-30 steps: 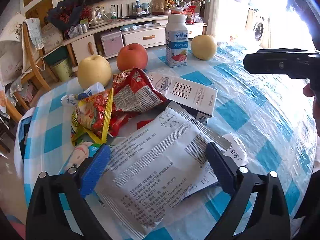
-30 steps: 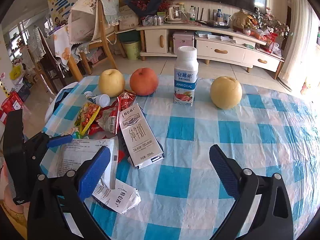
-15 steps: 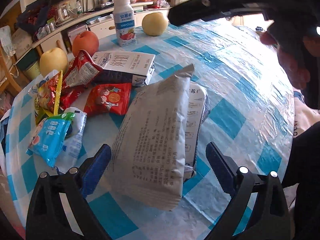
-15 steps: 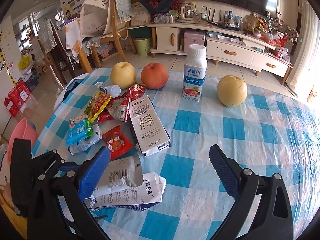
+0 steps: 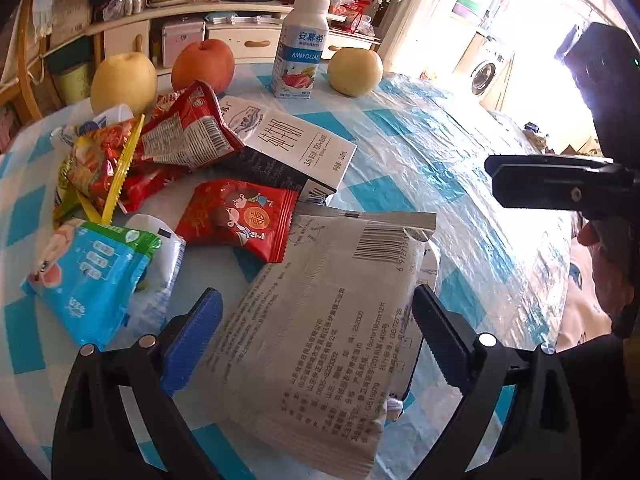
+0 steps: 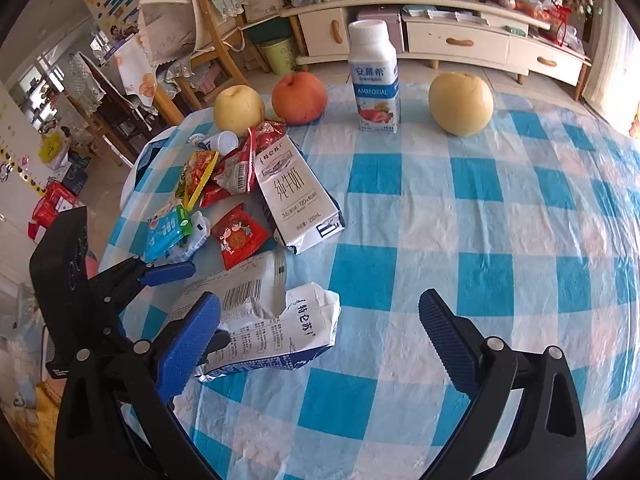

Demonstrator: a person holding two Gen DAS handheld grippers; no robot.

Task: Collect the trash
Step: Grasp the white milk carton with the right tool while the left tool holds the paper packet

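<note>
A grey printed wrapper (image 5: 320, 332) lies on the checked table between the open fingers of my left gripper (image 5: 316, 320); it also shows in the right wrist view (image 6: 240, 284), on a crushed white carton (image 6: 280, 336). Beyond it lie a red candy packet (image 5: 240, 216), a blue-green packet (image 5: 88, 268), red and yellow snack bags (image 5: 160, 148) and a flattened milk carton (image 5: 292, 148). My right gripper (image 6: 320, 336) is open and empty, above the table right of the pile.
Two yellow pears (image 6: 239, 110) (image 6: 460, 104), a red apple (image 6: 299, 98) and an upright yogurt bottle (image 6: 375, 76) stand at the far side. The blue-checked tablecloth (image 6: 500, 220) stretches to the right. Chairs and a cabinet stand beyond the table.
The grey wrapper has shifted off the pile, uncovering the red and blue packets. My left gripper has swung around it and stays open. My right gripper has drifted slightly forward.
</note>
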